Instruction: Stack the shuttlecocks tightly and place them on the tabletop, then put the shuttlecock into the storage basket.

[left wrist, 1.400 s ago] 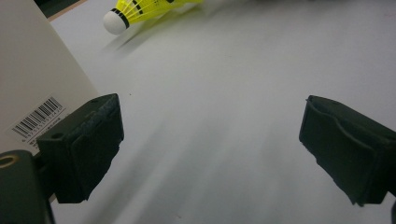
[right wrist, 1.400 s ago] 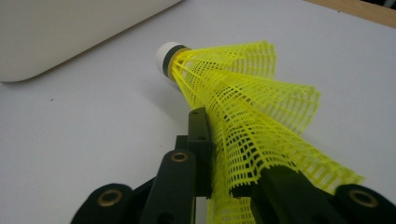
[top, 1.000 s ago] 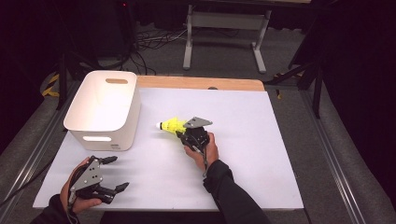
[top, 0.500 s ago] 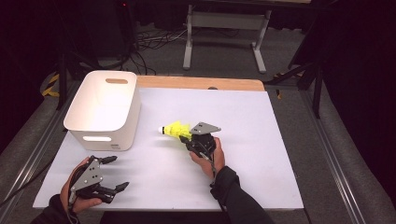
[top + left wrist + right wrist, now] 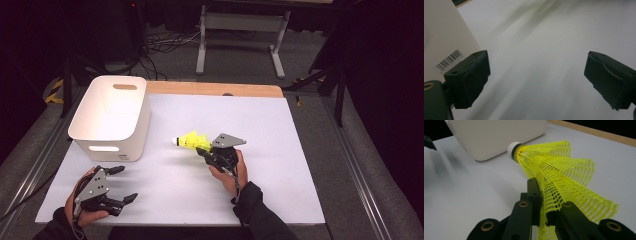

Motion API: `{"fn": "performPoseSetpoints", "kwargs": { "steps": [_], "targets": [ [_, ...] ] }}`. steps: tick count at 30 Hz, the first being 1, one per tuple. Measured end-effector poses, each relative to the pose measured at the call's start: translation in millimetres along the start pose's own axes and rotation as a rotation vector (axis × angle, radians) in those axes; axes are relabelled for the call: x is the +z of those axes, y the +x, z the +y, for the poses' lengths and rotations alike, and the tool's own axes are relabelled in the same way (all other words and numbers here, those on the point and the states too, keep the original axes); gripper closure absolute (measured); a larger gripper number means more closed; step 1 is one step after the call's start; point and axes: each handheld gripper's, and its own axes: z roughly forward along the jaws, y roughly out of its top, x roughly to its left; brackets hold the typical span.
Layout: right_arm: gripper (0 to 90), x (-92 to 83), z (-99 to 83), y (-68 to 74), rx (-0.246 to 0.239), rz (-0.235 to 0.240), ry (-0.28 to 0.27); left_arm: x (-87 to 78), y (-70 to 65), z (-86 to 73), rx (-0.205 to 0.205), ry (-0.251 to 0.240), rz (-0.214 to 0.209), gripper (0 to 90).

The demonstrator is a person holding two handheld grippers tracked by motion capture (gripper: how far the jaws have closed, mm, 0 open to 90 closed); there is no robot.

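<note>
A yellow mesh shuttlecock [image 5: 192,141] with a white cork tip [image 5: 512,150] hangs just above the white table sheet, its cork toward the white bin [image 5: 112,117]. My right gripper [image 5: 206,151] is shut on the rim of its skirt, and the jaws [image 5: 543,202] pinch the mesh flat. My left gripper [image 5: 126,184] rests near the front left corner of the table, in front of the bin. Its two pads [image 5: 471,75] stand wide apart, open, with only bare sheet between them.
The bin is open-topped, with handle slots, and stands at the left of the table; its wall with a barcode label [image 5: 447,61] is close beside the left gripper. A wooden table edge [image 5: 215,89] runs along the back. Floor rails flank the table.
The right gripper has carried the shuttlecock a little to the right and toward the near edge, away from the bin. The left gripper has stayed where it was.
</note>
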Motion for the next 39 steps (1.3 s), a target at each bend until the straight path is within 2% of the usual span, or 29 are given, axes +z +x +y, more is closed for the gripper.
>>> {"fn": "performPoseSetpoints", "kwargs": {
  "steps": [9,16,24,30,35,39],
  "targets": [
    [86.7,-11.1,-2.5,3.7,-0.027,0.015,0.004,2.9,2.6,-0.3,-0.011,0.004,-0.006,7.2],
    [86.8,-23.2,-6.9,7.7,-0.056,0.021,0.007,3.8,-0.3,0.5,0.006,0.012,-0.004,7.2],
    [86.7,-33.2,-10.5,12.5,-0.072,0.033,0.008,6.8,1.0,1.5,-0.001,0.011,-0.011,7.2],
    [86.7,-38.5,-9.8,14.6,-0.084,0.040,-0.003,8.0,-1.1,2.8,0.011,0.015,-0.016,7.4],
    [86.7,-41.4,-10.4,17.1,-0.100,0.043,-0.005,15.2,-1.7,9.2,0.010,0.015,-0.035,7.4],
    [86.7,-40.1,-11.6,18.7,-0.105,0.053,0.003,27.4,-2.9,16.5,0.031,0.027,-0.064,8.1]
  ]
}}
